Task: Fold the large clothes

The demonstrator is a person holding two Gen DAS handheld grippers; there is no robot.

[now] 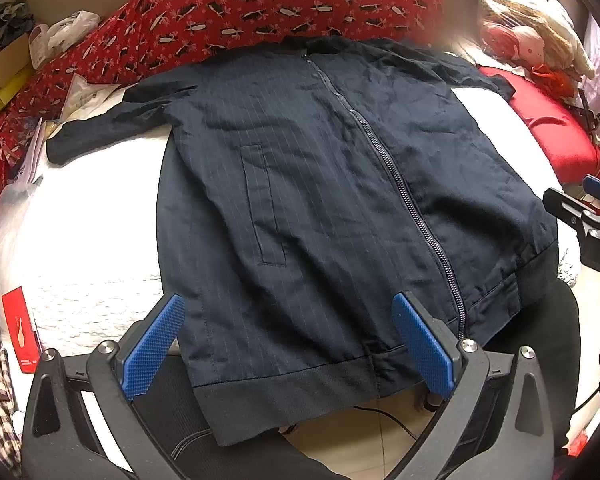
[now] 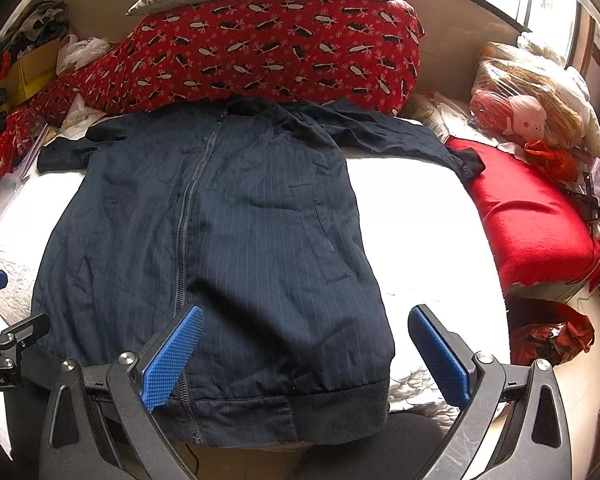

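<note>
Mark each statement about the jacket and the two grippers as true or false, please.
1. The jacket lies front up with its zipper closed. True.
2. The left gripper is shut on the hem. False: it is open and holds nothing.
3. Both sleeves are folded across the chest. False: they are spread outward.
4. The right gripper is open. True.
5. A red patterned quilt lies beyond the collar. True.

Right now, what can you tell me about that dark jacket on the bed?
The jacket is navy with thin pale pinstripes, of what looks like light woven cloth. It lies flat, front up, zipper closed, collar toward the red quilt, both sleeves spread sideways. Its ribbed hem hangs over the near edge of the white bed. Two welt pockets show. Neither hand-held gripper holds it.
</note>
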